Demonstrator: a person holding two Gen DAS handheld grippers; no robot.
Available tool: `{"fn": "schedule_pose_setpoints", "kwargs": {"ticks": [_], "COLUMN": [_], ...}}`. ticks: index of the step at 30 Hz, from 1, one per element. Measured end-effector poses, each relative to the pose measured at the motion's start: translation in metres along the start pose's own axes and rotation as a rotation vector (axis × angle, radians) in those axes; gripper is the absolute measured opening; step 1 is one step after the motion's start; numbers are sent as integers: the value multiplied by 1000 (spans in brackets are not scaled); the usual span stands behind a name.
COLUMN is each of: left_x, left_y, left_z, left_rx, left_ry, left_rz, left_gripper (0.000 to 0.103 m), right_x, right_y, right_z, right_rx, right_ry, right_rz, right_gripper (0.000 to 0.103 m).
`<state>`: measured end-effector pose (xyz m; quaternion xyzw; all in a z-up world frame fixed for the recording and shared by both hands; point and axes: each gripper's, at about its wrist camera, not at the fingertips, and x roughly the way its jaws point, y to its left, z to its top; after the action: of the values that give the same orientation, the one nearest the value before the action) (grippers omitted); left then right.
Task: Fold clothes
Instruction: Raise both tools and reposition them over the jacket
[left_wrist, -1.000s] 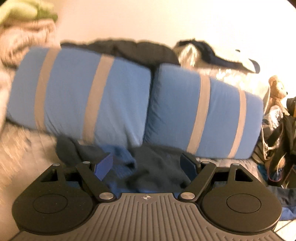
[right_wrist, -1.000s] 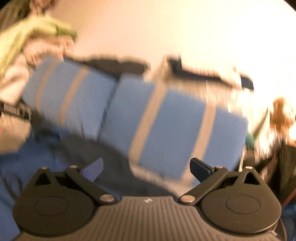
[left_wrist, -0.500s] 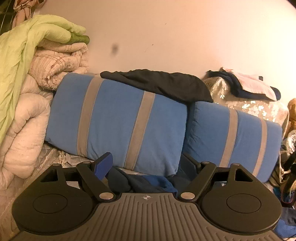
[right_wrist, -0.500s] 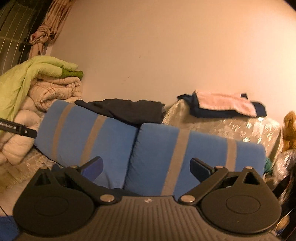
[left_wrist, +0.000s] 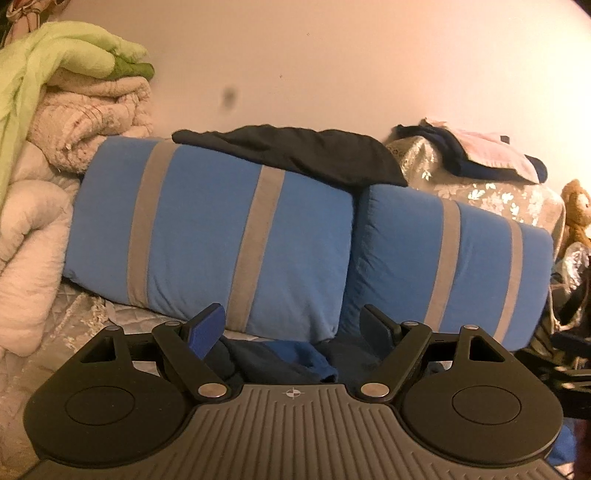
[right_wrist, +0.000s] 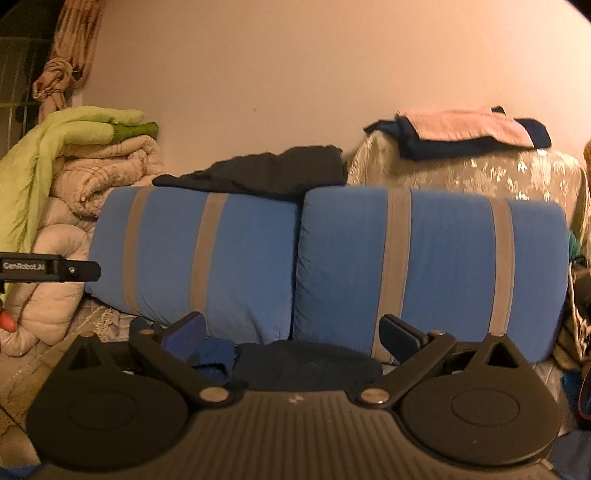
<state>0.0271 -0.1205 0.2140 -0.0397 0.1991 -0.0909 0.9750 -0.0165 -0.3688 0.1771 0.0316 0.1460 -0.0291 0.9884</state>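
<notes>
A crumpled heap of dark navy and bright blue clothes (left_wrist: 280, 360) lies low in the centre of the left wrist view, on a pale quilted bedspread (left_wrist: 74, 317) at the foot of two blue pillows with grey stripes (left_wrist: 207, 236). In the right wrist view the same clothes (right_wrist: 295, 360) sit low in the frame, a bright blue fold left of a rounded dark mass.

The left gripper (left_wrist: 293, 326) points slightly downward toward the pillows, its jaws spread wide and empty, the clothes lying beyond and below the fingertips without touching them. The right gripper (right_wrist: 291, 332) is posed alike, its jaws also spread apart with nothing between them.

A black garment (left_wrist: 295, 155) drapes over the pillow tops at centre frame. Folded blankets (left_wrist: 85, 110), cream and green, stack at upper left. At upper right, pink and navy folded clothing (right_wrist: 465, 131) rests on a shiny floral cover.
</notes>
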Motion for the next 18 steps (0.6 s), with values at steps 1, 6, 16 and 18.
{"fn": "schedule_pose_setpoints", "kwargs": {"ticks": [1,6,16,18], "left_x": [3,20,78,89], "left_y": [0,6,7,4], "left_z": [-1,-11,-53,-60], "left_rx": [2,-6,84,124], "left_ry": [4,31,175,202], "left_rz": [-2,-25,-32,-14], "left_gripper": [80,80,80,78], "right_x": [6,41,87,94], "right_y": [1,0,-21,-24], "right_z": [-4,-26,-96,-106], "right_rx": [11,98,267,272], "right_ry": [10,85,127,170], "right_rz": [-10,-54,-156,-160], "right_gripper": [103,103,103,103]}}
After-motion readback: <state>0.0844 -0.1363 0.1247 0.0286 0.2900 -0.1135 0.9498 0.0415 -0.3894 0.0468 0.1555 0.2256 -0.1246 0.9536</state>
